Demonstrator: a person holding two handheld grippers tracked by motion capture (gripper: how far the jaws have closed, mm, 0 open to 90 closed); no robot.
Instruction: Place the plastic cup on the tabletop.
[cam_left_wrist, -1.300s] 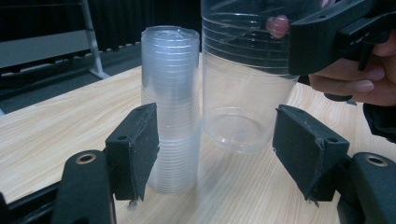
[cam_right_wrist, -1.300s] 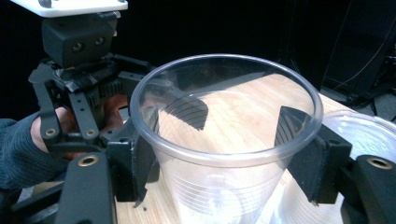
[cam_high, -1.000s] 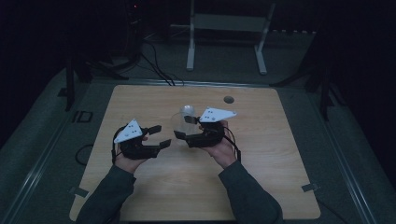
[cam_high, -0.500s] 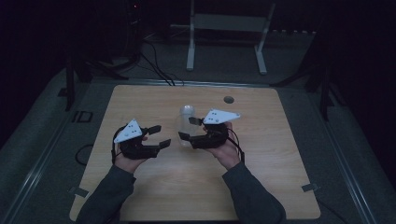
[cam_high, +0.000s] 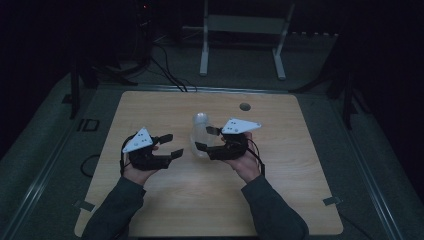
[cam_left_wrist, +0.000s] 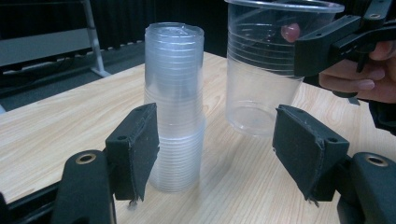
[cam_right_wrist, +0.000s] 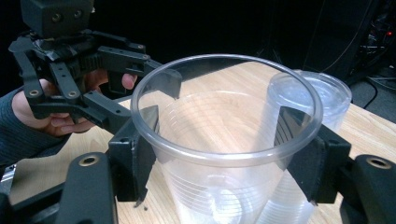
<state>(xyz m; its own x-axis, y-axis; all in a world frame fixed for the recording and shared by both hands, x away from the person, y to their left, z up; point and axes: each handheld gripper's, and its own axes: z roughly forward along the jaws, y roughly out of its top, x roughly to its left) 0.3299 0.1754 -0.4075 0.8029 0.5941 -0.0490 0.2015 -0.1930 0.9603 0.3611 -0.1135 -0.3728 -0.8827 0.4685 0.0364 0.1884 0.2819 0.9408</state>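
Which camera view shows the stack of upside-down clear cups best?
The left gripper view: the stack of cups stands whole, base to top, on the table. The right gripper view shows it partly, behind the single cup. The high view shows a pale, dim shape.

The high view is dim and underexposed: only the desk (cam_high: 150, 115) stands out as a muted tan patch, while the floor around it sinks into near black toward the picture's corners. Shadows on the desk are soft and faint, with no single strong light source evident. The picture is grainy and soft, so small details blur. Both gripper views are brighter, with even light on the wood grain. In the left gripper view the clear cup stack (cam_left_wrist: 174, 93) is sharp, with pale highlights on its ribs. In the right gripper view the single cup (cam_right_wrist: 224, 140) shows glare along its rim, and the background stays black.
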